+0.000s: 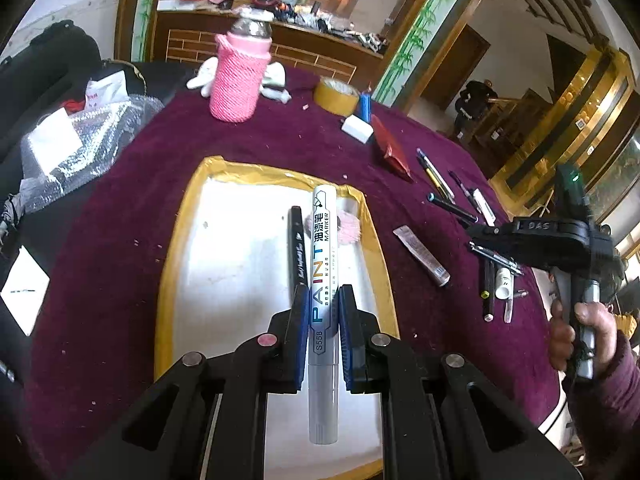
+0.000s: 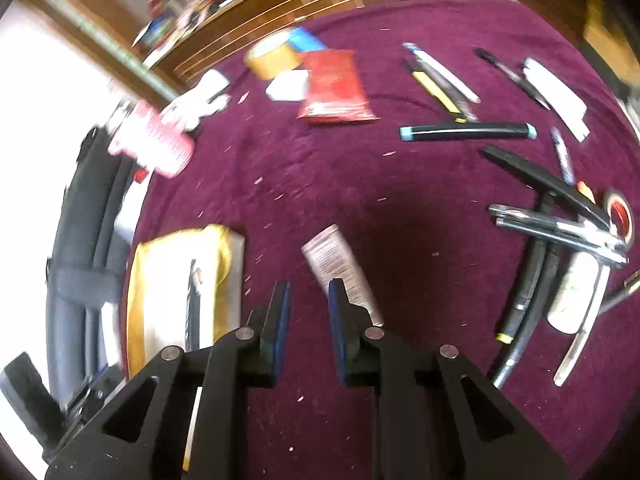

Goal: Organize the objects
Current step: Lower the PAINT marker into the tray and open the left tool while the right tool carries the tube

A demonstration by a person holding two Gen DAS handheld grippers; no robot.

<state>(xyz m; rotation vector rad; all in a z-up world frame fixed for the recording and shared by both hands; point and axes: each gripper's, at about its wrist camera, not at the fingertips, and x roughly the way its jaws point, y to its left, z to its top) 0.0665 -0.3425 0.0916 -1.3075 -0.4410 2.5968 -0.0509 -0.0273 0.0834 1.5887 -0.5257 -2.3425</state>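
Left gripper (image 1: 324,304): its blue-padded fingers (image 1: 301,320) are clamping the white paint marker (image 1: 323,280) at mid-barrel, both pads pressing against its sides.
Paint marker: it is lying lengthwise between the fingers, its tip pointing forward past the fingertips and its grey end reaching back under the gripper body, over the white tray (image 1: 224,264).
Black marker (image 1: 298,248): it is lying in the tray just left of the paint marker, running parallel to it; the left finger is hiding its near end.
Pink fluffy thing (image 1: 348,228): it is sitting in the tray just right of the paint marker, ahead of the right fingertip; the marker is covering part of it and what it is stays unclear.
Right gripper (image 2: 308,292): its fingers (image 2: 280,312) are standing slightly apart with nothing between them, hovering over the maroon bench (image 2: 360,184).
Beige tube (image 2: 336,268): it is lying on the bench just ahead of the right fingertip, which is covering its near end.
Tray in the right wrist view (image 2: 144,280): it is sitting to the left of the fingers, cut off by the gripper body.
Pen pile (image 2: 552,224): it is lying far right of the fingers, the pens crossing one another.
Blur: the whole right wrist view is smearing, so labels and small items are hard to read.
Far side: a pink knitted bottle sleeve (image 1: 239,76) and a tape roll (image 1: 336,96) are standing well ahead of the left fingers.
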